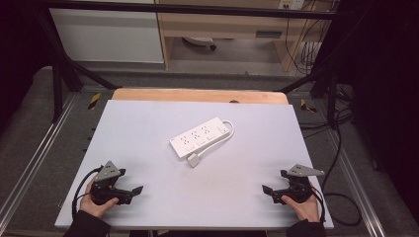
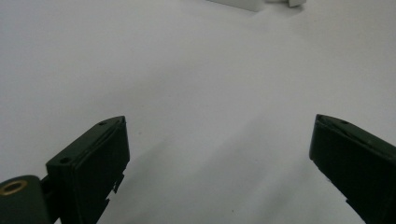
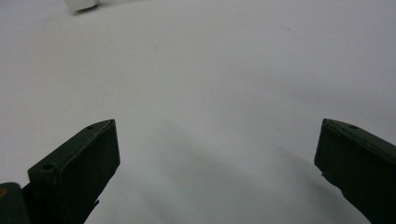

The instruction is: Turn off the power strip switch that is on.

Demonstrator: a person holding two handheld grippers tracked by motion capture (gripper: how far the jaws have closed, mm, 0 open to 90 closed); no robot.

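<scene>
Near the middle of the high view, a white power strip [image 1: 199,137] lies flat on the pale grey table [image 1: 148,123], turned diagonally so that one end points to the lower left of the frame and the other to the upper right. Its white cable [image 1: 223,139] makes a loop at the upper right end and runs back along the lower side of the strip. The cable ends in a white plug [image 1: 193,160], which rests on the table just beside the lower left end of the strip.

At the lower left of the frame, a hand [image 1: 99,202] holds the left gripper [image 1: 134,192] low above the table, with its black jaws pointing to the right, and a grey three-cornered plate [image 1: 108,171] stands on top of it. In the left gripper view the two jaws stand wide apart with nothing between them, and a bit of the strip shows at the top edge.

At the lower right of the frame, the other hand [image 1: 305,206] holds the right gripper [image 1: 268,192], pointing to the left, well apart from the strip. In the right gripper view its jaws are also spread wide and hold nothing, above bare table, and the plug appears at the upper left corner.
</scene>
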